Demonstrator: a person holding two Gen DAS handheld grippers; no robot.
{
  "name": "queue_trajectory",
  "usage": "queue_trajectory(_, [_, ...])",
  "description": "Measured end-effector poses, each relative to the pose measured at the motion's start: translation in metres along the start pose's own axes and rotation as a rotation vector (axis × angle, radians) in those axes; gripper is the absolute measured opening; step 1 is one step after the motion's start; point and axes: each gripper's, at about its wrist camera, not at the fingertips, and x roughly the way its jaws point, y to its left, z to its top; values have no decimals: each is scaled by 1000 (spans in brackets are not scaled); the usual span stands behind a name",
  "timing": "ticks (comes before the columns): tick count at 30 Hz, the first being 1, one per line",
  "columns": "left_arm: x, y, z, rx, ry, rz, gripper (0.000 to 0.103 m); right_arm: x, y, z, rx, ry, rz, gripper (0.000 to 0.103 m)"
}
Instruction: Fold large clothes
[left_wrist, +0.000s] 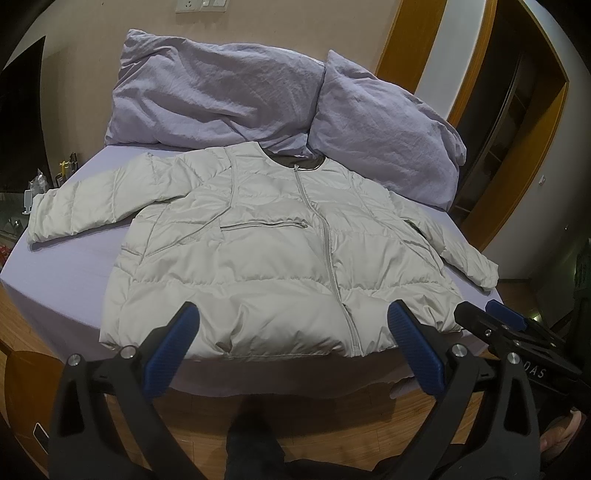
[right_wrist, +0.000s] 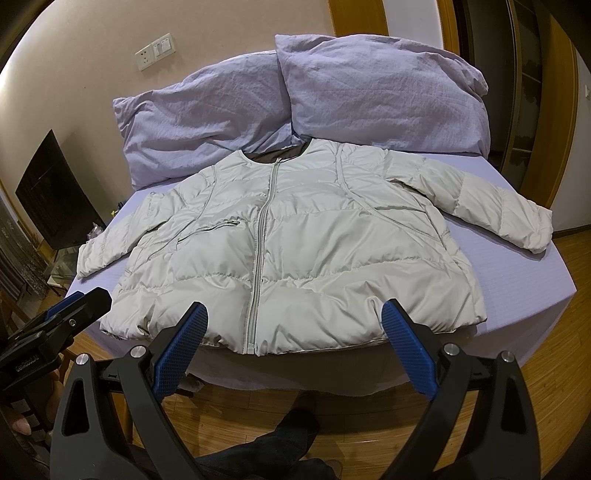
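Centrally, a pale grey puffer jacket (left_wrist: 266, 254) lies flat and face up on the bed (left_wrist: 70, 273), zipped closed, with its collar toward two lilac pillows, a left pillow (left_wrist: 210, 96) and a right pillow (left_wrist: 384, 136), that lean against the wall at the head of the bed. Both sleeves are spread outward: one sleeve (left_wrist: 85, 206) reaches toward the left edge of the bed, the other sleeve (right_wrist: 495, 214) toward the right edge. The hem hangs just over the near edge of the lilac sheet. A zipper (right_wrist: 262, 236) runs down the front from collar to hem.

Left hand-held gripper (left_wrist: 291, 347): released, its blue-padded fingers spread wide, held near the hem but apart from it, grasping nothing. Right hand-held gripper (right_wrist: 293, 343): likewise released, fingers wide apart, poised before the hem around the zipper's lower end, not touching the fabric. Each gripper also appears at the edge of the other's view, beside the near corners of the jacket.

Below the bed edge, a wooden floor (right_wrist: 369, 417) and the person's dark-clad leg (left_wrist: 255, 439) are visible. A wall socket plate (right_wrist: 155, 51) sits above the pillows.
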Motion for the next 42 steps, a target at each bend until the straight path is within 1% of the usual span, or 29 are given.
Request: queue_trajectory(42, [-1,-1,1,2,4,0,101,3,-1,-1,2,1,3,97])
